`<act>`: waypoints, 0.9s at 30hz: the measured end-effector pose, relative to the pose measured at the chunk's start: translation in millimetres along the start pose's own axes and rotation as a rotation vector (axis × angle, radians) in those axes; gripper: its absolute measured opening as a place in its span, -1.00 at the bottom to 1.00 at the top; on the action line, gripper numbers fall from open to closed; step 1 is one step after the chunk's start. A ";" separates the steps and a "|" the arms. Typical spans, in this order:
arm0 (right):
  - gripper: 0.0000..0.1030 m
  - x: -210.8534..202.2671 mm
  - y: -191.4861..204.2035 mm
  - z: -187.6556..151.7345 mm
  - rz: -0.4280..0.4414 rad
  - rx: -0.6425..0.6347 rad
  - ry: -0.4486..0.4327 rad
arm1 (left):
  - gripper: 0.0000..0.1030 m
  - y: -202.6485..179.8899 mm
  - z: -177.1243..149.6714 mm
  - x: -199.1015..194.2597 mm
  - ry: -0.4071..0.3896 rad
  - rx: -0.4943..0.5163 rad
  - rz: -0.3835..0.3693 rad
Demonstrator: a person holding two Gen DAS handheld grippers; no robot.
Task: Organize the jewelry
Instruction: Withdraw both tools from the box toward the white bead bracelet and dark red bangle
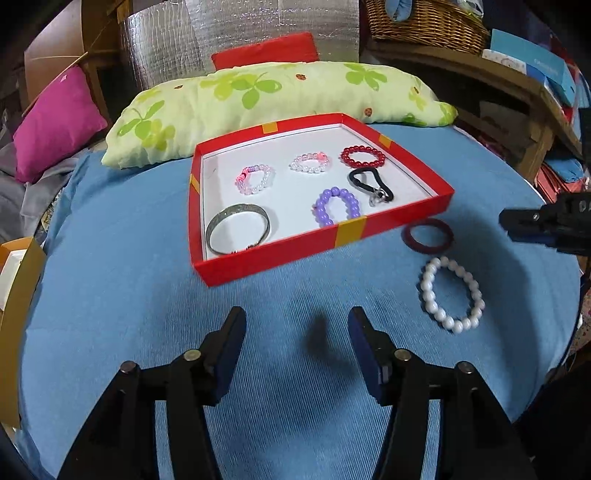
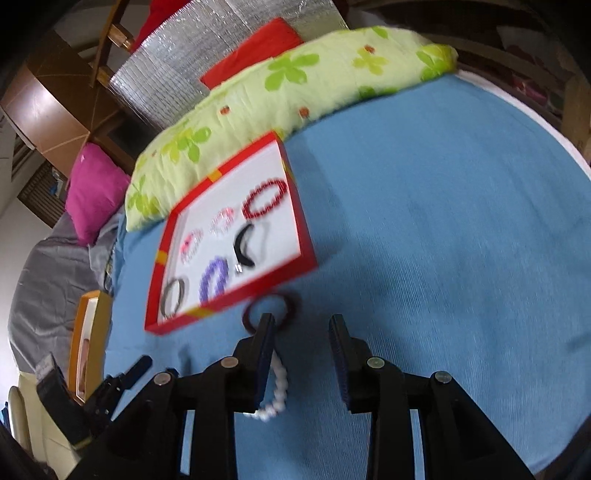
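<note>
A red tray lies on the blue cloth and holds several bracelets, among them a purple bead one, a silver bangle and a black one. A dark red ring lies on the cloth beside the tray's right corner. A white bead bracelet lies nearer. My left gripper is open and empty, short of the tray. My right gripper is open and empty above the white bracelet, its left finger over it; it also shows at the left wrist view's right edge.
A green flowered pillow lies behind the tray, with a pink cushion to its left. An orange box sits at the cloth's left edge. A wicker basket and boxes stand at the back right.
</note>
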State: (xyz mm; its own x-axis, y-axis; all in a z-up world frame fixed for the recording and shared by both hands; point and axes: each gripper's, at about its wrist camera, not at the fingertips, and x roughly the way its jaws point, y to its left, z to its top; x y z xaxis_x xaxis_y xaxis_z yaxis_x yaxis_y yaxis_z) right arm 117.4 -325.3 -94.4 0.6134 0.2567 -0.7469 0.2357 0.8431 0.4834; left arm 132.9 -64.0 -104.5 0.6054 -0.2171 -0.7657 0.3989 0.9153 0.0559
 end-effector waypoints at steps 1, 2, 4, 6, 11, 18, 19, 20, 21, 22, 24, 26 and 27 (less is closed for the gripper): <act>-0.37 1.1 -1.1 -3.3 -0.005 0.002 0.010 | 0.28 -0.4 -1.5 -1.7 -0.003 0.000 0.001; -0.37 2.8 -1.7 -5.6 -0.011 0.001 0.021 | 0.28 -0.9 -3.0 -3.7 -0.006 0.001 0.001; -0.37 6.7 -1.8 -7.7 -0.026 -0.001 0.036 | 0.29 -2.1 -4.6 -7.0 -0.011 0.008 0.002; -0.37 10.9 -1.6 -7.3 -0.033 0.004 0.046 | 0.30 -2.4 -4.4 -7.5 -0.013 0.014 0.017; -0.37 22.0 6.5 -6.3 -0.036 -0.001 0.076 | 0.31 -1.0 -1.6 -5.7 -0.007 0.011 0.029; -0.37 30.1 19.4 -4.7 -0.030 -0.019 0.095 | 0.31 -6.2 1.7 -4.2 -0.007 0.023 0.026; -0.37 29.9 19.2 -4.0 -0.029 -0.015 0.094 | 0.31 -7.0 2.0 -3.7 -0.005 0.024 0.024; -0.37 30.1 19.2 -3.3 -0.028 -0.012 0.095 | 0.31 -7.9 2.2 -3.4 -0.004 0.025 0.022; -0.37 29.8 18.6 -2.6 -0.026 -0.007 0.095 | 0.31 -9.0 2.6 -2.8 -0.003 0.026 0.019; -0.37 29.5 18.0 -1.9 -0.023 -0.002 0.095 | 0.31 -10.2 2.9 -2.5 -0.002 0.027 0.017; -0.36 28.8 16.8 -1.0 -0.023 0.003 0.095 | 0.31 -12.8 3.8 -2.1 -0.003 0.030 0.011; -0.36 28.3 15.8 -0.5 -0.025 0.006 0.095 | 0.31 -16.2 5.0 -1.6 -0.003 0.034 0.004; -0.35 27.9 14.9 -0.2 -0.024 0.007 0.095 | 0.31 -17.8 5.6 -1.2 -0.003 0.035 0.001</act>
State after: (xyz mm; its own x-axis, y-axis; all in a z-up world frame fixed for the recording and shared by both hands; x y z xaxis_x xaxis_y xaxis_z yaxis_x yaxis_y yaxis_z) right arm 137.9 -305.5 -108.1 0.5331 0.2810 -0.7980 0.2549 0.8460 0.4683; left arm 128.9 -82.0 -101.0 0.6078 -0.2170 -0.7638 0.4220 0.9031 0.0793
